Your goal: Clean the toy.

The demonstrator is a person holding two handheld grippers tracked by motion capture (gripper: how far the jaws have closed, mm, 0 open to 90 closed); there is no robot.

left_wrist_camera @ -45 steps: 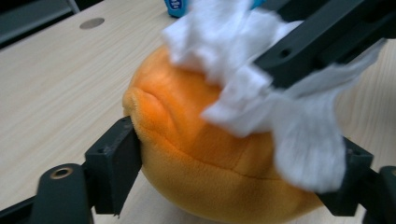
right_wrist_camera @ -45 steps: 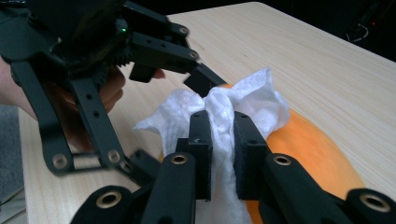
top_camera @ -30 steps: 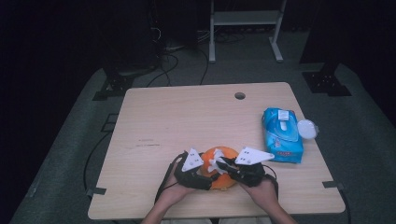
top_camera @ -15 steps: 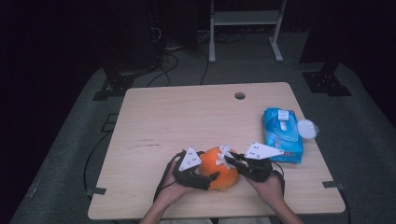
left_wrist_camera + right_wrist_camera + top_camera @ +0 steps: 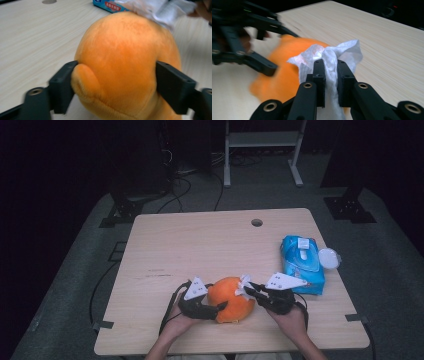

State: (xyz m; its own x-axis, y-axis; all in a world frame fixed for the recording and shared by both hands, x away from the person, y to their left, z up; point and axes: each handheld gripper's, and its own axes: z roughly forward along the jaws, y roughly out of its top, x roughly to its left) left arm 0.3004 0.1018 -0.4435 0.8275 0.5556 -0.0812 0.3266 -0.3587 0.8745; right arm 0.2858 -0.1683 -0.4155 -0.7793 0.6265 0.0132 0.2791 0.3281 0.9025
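Clearly the step in hand is wiping the orange plush toy (image 5: 231, 299), which sits near the front edge of the bench (image 5: 200, 245), between the two hands. The left hand-held gripper (image 5: 216, 308) clamps the toy from its left side: in the left gripper view both black jaws press into the plush (image 5: 125, 62), one dented in beside a small ear-like flap. Its jaws have just been closing a little further, with the toy between them, so the hold looks firm. The right hand-held gripper (image 5: 248, 291) is closed on a crumpled white wipe (image 5: 329, 60), pinched between its jaws, and the wipe rests against the top right of the toy. A blue pack of wipes (image 5: 301, 264) lies to the right, well clear of the toy, with a small round white lid (image 5: 329, 257) just beside it.

As I judge it, the next move calls for dragging the wipe across the plush surface while the left hold keeps the toy from rolling or sliding. Light pressure should do, since soft fabric may bunch and snag the wipe.
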